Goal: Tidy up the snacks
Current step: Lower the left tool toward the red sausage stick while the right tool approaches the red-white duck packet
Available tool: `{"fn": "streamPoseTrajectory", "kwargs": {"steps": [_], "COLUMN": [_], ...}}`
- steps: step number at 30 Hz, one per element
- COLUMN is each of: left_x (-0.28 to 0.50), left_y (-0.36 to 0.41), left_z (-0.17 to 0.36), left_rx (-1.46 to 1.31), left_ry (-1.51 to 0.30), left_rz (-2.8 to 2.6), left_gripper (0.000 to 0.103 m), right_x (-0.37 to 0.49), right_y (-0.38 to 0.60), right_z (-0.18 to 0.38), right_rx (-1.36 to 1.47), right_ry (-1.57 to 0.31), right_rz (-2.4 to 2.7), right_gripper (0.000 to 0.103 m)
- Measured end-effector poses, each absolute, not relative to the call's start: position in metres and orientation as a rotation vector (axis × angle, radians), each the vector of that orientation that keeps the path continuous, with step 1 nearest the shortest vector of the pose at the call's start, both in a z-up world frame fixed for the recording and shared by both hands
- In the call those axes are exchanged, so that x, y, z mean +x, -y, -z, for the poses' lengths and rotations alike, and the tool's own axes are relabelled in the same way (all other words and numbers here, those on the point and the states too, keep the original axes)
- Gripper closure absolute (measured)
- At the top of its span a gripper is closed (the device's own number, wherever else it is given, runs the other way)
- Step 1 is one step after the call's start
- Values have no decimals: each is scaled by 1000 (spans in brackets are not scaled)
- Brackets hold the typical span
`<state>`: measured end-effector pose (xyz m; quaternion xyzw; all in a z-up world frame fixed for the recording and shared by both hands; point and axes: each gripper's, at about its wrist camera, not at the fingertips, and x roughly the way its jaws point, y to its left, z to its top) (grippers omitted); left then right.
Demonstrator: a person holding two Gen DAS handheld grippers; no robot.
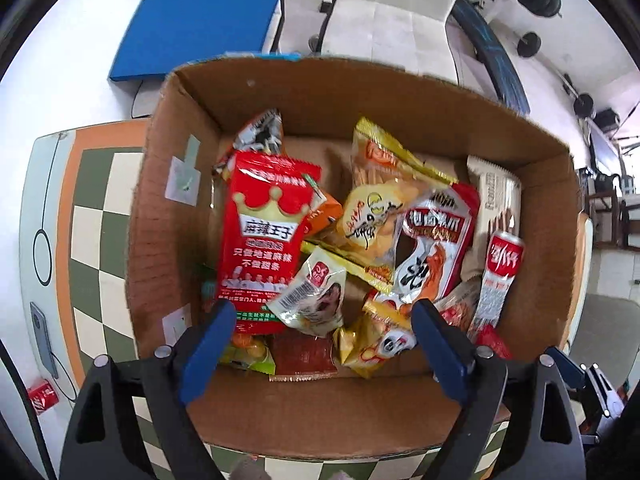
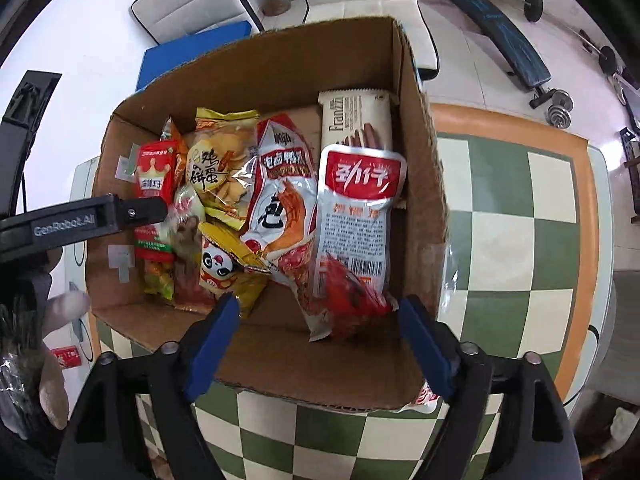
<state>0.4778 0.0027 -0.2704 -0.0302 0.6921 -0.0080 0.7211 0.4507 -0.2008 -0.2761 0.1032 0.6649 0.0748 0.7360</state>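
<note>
Snacks: piled inside cardboard box on checkered desk.
Left tool: jaws apart, empty, above packets.
Right tool: jaws apart, empty.
Risk: red-and-white packet leaning on box wall, liable to slide; stray packet outside box, easily missed.

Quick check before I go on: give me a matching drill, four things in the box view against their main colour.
1. crown packet
2. egg-biscuit bag
3. Franzzi pack
4. cushion

a. blue
b. beige
c. red
d. yellow

Pairs: 1-c, 2-d, 3-b, 4-a
</note>
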Motion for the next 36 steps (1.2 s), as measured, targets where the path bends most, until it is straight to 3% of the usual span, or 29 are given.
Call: {"fn": "streamPoseTrajectory", "kwargs": {"steps": [3,9,16,20,28,36], "left_x": [476,461,393,351,288,271], "left_y": [1,11,26,27,19,29], "left_z": [259,231,162,150,211,291], "left_rx": [-34,18,212,197,111,74], "left_ry": [-1497,-1421,-1068,-1004,-1104,-1285], "left_rz": [21,74,40,46,-66,-148], "left_gripper": [13,13,13,13,13,13], "right_x": [450,449,422,387,336,338], "right_y": [205,196,193,203,243,231], "right_z": [272,259,223,208,261,346], "right_rx": [231,164,178,81,49,-238], "right_ry": [-1431,-1388,-1287,-1238,-1367,-1461], "right_rz": [-143,-129,-235,-205,-143,-295], "right_gripper": [10,9,9,9,9,10]}}
